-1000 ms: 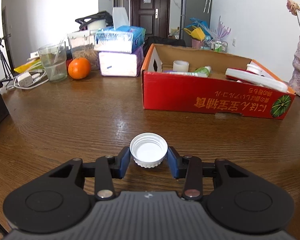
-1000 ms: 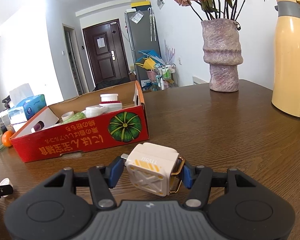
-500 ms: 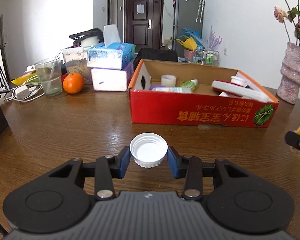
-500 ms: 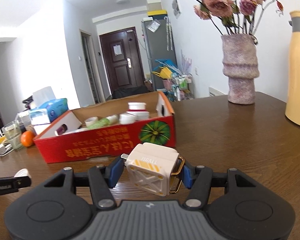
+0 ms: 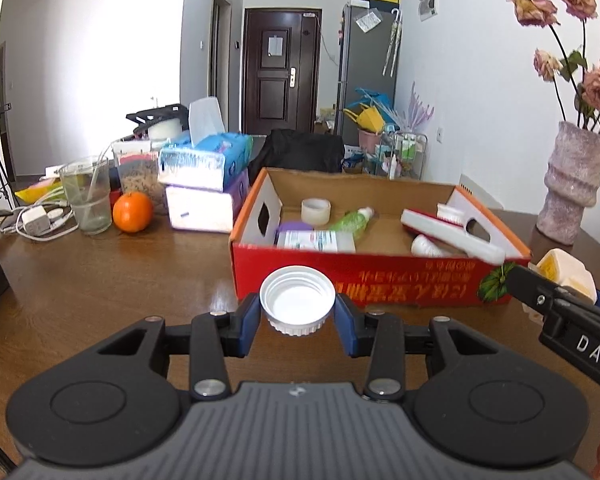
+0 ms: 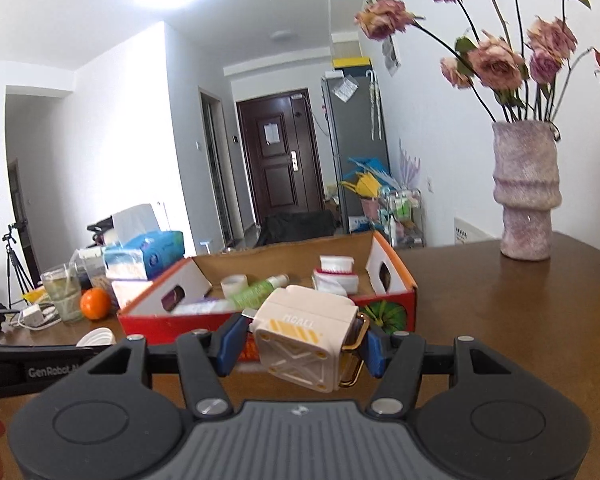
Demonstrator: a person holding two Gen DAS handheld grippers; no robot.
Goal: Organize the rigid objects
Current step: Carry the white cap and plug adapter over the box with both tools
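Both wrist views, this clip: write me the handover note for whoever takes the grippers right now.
Left gripper: shut on the white bottle cap, carried clear of the table.
Right gripper: shut on the cream charger block, also held in the air.
Red cardboard box sits just ahead of both, open-topped.
Done: tape roll, green tube, white bottles and other pieces already lie in the box.
Left: bring cap and charger over the box's near wall and release them inside.

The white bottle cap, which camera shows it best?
The left wrist view: the white bottle cap sits centred in the left gripper, hollow side facing the camera. The right wrist view shows only its ribbed edge at the far left, behind the left gripper's finger.
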